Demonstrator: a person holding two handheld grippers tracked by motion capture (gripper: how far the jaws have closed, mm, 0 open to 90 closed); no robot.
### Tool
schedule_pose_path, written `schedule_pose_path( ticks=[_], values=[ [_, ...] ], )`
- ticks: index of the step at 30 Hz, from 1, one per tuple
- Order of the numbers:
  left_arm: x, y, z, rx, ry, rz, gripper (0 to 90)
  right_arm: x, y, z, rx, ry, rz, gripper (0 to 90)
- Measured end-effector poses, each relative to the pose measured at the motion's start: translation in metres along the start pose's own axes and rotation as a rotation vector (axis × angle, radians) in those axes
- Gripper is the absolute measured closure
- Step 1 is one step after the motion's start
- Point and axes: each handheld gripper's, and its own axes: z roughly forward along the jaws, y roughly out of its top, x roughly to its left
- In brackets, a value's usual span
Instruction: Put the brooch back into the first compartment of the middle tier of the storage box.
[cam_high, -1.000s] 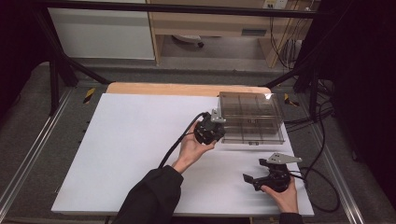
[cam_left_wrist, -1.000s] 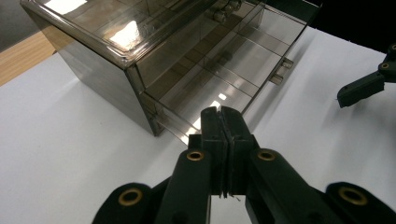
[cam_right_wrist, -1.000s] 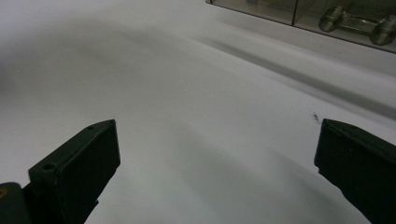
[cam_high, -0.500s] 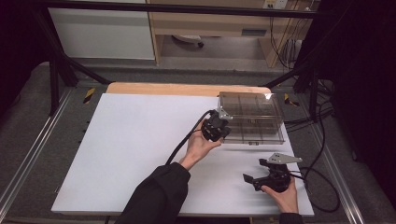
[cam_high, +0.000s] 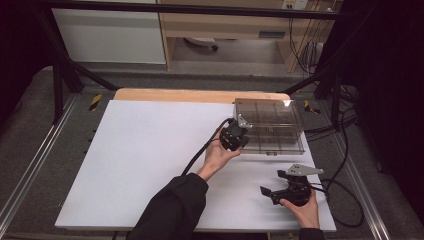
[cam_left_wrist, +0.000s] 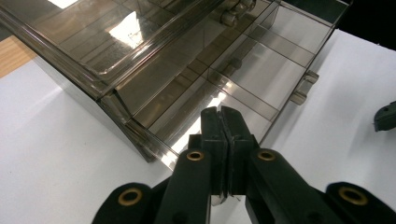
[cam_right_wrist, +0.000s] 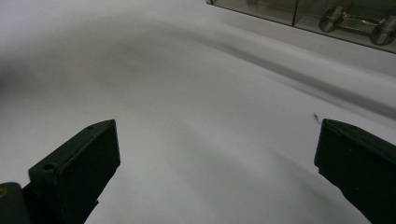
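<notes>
While left gripper (cam_left_wrist: 221, 122) jaws press together, smoky clear plastic box (cam_high: 270, 124), right gripper (cam_high: 268, 192) agape.

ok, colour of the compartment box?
Smoky grey-brown, see-through plastic box; clearest in the left gripper view.

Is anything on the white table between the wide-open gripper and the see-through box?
Nothing visible. The right gripper sits open near the front edge, and bare white table runs from it up to the clear plastic box. The left gripper, jaws closed, is at the box's near left corner, off to the side.
</notes>
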Motion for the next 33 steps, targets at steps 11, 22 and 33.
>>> schedule_pose_path(
  ticks=[11, 22, 33],
  values=[
    [-0.001, -0.004, 0.016, 0.026, -0.005, -0.007, 88.1, 0.000, 0.000, 0.000, -0.002, 0.000, -0.001, 0.6],
    [-0.002, -0.007, 0.021, 0.044, -0.006, 0.005, 87.7, 0.000, 0.000, 0.000, 0.001, 0.002, 0.002, 0.6],
    [-0.003, -0.005, 0.016, 0.035, -0.011, 0.020, 82.7, 0.000, 0.000, 0.000, 0.001, 0.001, -0.003, 0.6]
  ],
)
